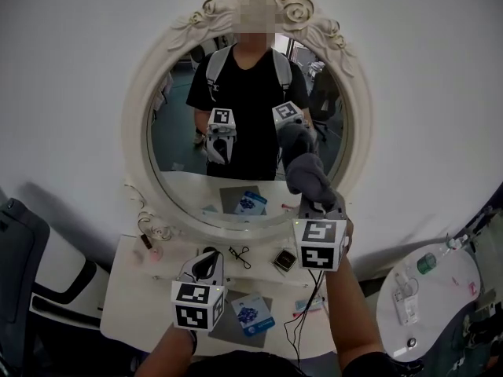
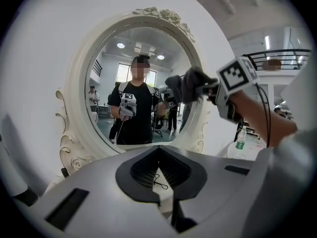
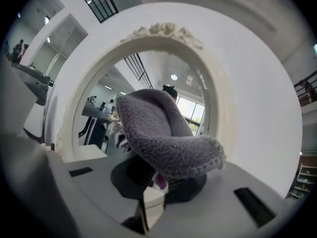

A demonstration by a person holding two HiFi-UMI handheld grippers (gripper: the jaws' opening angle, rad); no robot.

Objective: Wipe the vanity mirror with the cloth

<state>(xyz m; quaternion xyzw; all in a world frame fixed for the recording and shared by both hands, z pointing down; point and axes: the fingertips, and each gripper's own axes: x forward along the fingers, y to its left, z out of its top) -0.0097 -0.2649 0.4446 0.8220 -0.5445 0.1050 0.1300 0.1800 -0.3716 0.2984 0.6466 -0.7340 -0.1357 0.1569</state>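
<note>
The oval vanity mirror (image 1: 236,77) hangs in an ornate white frame (image 1: 135,132) on a white wall. My right gripper (image 1: 318,204) is raised at the mirror's lower right, shut on a grey fluffy cloth (image 1: 309,175) that lies against the glass or just in front of it. In the right gripper view the cloth (image 3: 158,133) folds over the jaws (image 3: 157,175), with the mirror (image 3: 94,108) behind. My left gripper (image 1: 207,259) hangs low over the vanity table, its jaws together and holding nothing. Past its jaws (image 2: 159,180), the left gripper view shows the mirror (image 2: 143,58), the cloth (image 2: 190,86) and the right gripper (image 2: 207,89).
The white vanity table (image 1: 134,289) carries a blue packet (image 1: 253,314), a small square case (image 1: 284,259), a black wire tool (image 1: 240,255), a pink item (image 1: 149,246) and cables (image 1: 302,312). A round white side table (image 1: 428,320) with a bottle (image 1: 426,263) stands right; a dark chair (image 1: 16,273) stands left.
</note>
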